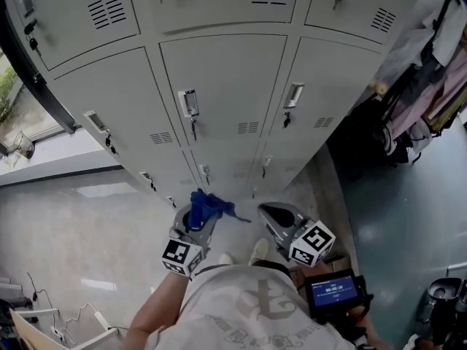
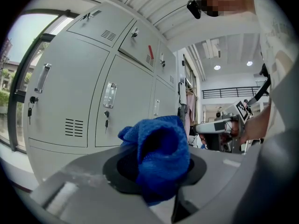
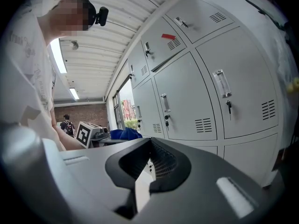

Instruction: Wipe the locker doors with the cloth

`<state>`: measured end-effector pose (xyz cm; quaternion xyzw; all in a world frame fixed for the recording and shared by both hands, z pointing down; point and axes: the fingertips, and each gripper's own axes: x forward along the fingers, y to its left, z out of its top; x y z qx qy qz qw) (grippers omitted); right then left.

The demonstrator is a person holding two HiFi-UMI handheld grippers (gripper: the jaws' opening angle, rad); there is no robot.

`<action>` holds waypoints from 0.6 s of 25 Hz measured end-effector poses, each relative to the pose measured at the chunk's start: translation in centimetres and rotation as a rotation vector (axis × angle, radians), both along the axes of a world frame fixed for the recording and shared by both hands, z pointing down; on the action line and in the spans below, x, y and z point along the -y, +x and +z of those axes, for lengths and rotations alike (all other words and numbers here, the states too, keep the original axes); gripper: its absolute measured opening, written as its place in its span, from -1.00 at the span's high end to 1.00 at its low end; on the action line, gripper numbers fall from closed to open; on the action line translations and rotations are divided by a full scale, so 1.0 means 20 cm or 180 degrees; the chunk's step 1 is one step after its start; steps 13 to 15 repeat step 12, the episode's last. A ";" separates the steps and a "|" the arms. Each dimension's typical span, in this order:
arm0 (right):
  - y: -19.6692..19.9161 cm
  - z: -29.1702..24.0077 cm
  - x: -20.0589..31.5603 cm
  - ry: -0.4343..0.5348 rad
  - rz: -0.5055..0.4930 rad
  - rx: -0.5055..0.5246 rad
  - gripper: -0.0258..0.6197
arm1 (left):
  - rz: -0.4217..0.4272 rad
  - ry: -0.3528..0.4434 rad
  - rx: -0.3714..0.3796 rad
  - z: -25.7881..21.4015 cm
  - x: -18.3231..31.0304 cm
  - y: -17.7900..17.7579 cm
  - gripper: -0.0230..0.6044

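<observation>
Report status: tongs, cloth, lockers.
Left tongs shut on blue cloth. Right tongs shut, empty. Cloth off the locker doors, not touching. Nothing seen between cloth and doors.

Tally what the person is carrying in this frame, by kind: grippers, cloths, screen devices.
Grey two-jaw grippers: 2, the left gripper and the right gripper
Blue woven cloth: 1, bunched between the left gripper's jaws
Black device with a lit blue screen: 1, at the person's right side
Total: 4
</observation>
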<state>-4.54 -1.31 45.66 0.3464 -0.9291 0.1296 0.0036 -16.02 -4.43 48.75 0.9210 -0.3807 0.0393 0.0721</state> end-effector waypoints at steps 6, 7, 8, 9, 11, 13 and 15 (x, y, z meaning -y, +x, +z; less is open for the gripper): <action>-0.02 0.00 -0.05 -0.0008 0.0042 -0.0018 0.91 | 0.0068 0.0019 -0.0028 -0.01 -0.05 0.01 0.47; -0.02 0.00 -0.05 -0.0013 0.0049 -0.0017 0.91 | 0.0083 0.0015 -0.0026 -0.01 -0.06 0.01 0.47; -0.02 0.00 -0.06 -0.0013 0.0052 -0.0016 0.91 | 0.0097 0.0010 -0.0022 0.00 -0.07 0.01 0.47; -0.02 0.00 -0.07 -0.0011 0.0053 -0.0015 0.91 | 0.0109 0.0003 -0.0019 0.00 -0.08 0.01 0.47; -0.03 0.00 -0.09 -0.0007 0.0054 -0.0014 0.91 | 0.0125 -0.0011 -0.0015 0.01 -0.09 0.01 0.47; -0.03 0.01 -0.09 -0.0006 0.0055 -0.0014 0.91 | 0.0132 -0.0018 -0.0015 0.01 -0.10 0.00 0.47; -0.03 0.01 -0.09 -0.0006 0.0055 -0.0014 0.91 | 0.0132 -0.0018 -0.0015 0.01 -0.10 0.00 0.47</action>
